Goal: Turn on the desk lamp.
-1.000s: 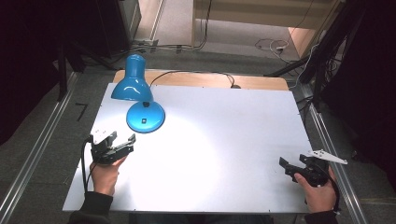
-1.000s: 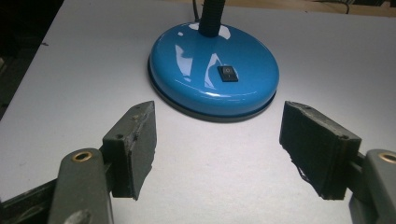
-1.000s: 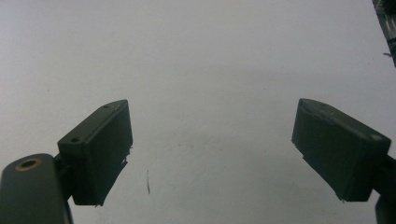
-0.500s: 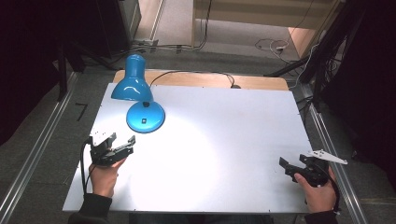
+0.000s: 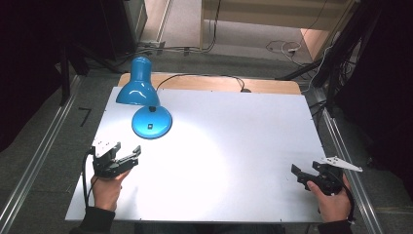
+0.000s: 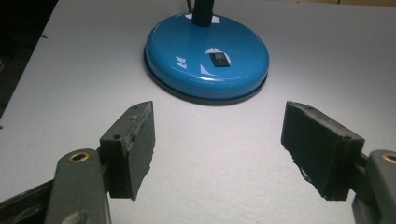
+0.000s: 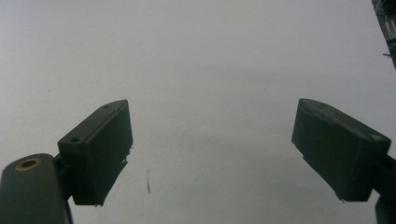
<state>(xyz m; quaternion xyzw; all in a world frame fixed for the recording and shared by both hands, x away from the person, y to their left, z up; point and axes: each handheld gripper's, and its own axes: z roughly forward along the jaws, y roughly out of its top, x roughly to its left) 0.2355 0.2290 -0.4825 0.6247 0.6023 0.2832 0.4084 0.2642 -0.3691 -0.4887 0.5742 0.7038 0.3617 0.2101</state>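
The glossy blue metal desk lamp (image 5: 146, 105) stands at the far left of the white table (image 5: 234, 141) (switch facing the person). The left gripper (image 6: 217, 140) points at its round base with jaws wide and empty. The right gripper (image 7: 212, 149), well apart near the right edge, is likewise spread, apparently just above bare table.

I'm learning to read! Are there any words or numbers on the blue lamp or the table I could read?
No words or numbers to read. The rocker switch on the blue lamp's base bears a small mark, too small to make out. The white table is plain.
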